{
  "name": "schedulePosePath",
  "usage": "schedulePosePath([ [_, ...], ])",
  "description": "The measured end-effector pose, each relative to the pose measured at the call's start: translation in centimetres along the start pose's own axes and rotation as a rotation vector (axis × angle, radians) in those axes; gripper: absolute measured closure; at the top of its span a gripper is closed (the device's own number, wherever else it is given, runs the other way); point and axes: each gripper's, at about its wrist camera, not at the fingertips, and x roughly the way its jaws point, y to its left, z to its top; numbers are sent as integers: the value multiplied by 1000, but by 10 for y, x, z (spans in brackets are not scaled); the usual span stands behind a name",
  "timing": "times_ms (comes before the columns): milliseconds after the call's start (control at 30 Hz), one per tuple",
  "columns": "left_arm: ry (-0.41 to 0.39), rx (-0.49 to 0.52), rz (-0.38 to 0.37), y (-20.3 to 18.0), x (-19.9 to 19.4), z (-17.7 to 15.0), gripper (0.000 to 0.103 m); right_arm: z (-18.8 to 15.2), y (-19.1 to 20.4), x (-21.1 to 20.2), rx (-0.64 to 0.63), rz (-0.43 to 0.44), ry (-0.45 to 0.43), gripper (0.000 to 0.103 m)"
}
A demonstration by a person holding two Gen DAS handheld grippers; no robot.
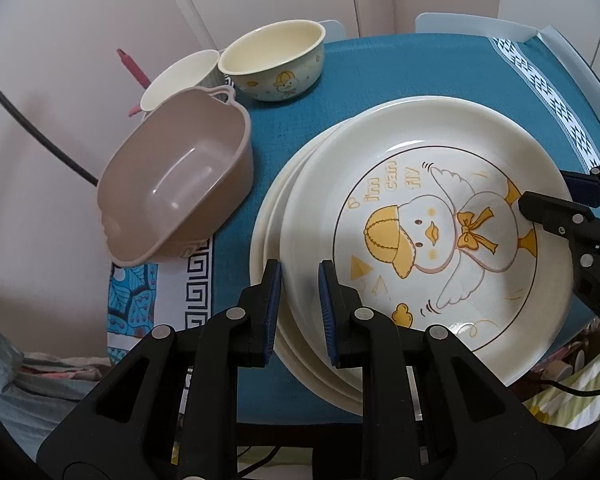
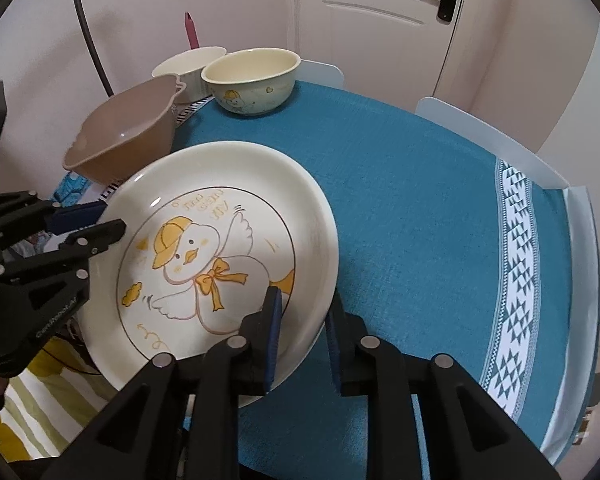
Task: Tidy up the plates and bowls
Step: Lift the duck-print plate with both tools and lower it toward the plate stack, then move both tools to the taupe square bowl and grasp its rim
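Blue-clothed table [image 2: 420, 200]: both the left gripper [image 1: 300, 276] and right gripper [image 2: 306, 308] clamp the duck plate's [image 2: 220, 248] opposite rims; bowls at far left.

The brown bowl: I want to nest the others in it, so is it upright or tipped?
Tipped. The brown bowl leans with one side raised, its opening angled sideways, and it's empty.

plates [image 1: 420, 160] stacked, bowls [image 1: 276, 60] behind (left)
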Motion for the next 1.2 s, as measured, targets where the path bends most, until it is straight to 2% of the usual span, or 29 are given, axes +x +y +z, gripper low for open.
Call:
schedulePosePath([
  [200, 9, 36, 40, -1, 0, 2, 86, 2, 3, 1, 16, -38, 11, 82],
  [500, 33, 9, -23, 11, -2, 6, 86, 3, 3, 2, 49, -23, 18, 80],
  [600, 9, -22, -48, 19, -20, 12, 86, 7, -2, -8, 71, -12, -1, 80],
  [733, -66, -122, -53, 46, -61, 24, 86, 24, -15, -37, 84, 56, -60, 79],
  [767, -79, -150, -44, 53, -68, 26, 86, 31, -18, -45, 78, 77, -78, 71],
  [800, -90, -181, -34, 61, -75, 28, 86, 39, -19, -52, 69, 99, -96, 51],
  [833, -104, -232, -27, 74, -83, 31, 82, 47, -20, -59, 56, 123, -118, 38],
  [867, -112, -268, -25, 84, -87, 32, 62, 57, -20, -66, 42, 149, -149, 13],
  [900, -120, -312, -19, 97, -90, 34, 40, 67, -20, -73, 26, 173, -183, 2],
  [933, -137, -350, -1, 107, -92, 35, 0, 76, -19, -78, 14, 190, -207, 1],
  [1000, -193, -409, 24, 128, -97, 34, 0, 98, -15, -82, -14, 235, -247, 1],
  [1033, -191, -417, 13, 134, -96, 35, 0, 109, -11, -81, -27, 251, -251, 1],
  [1133, -145, -460, -5, 162, -74, 38, 0, 144, 9, -66, -75, 293, -172, 1],
  [1200, -114, -513, -42, 177, -58, 35, 0, 158, 21, -53, -83, 304, -149, 1],
])
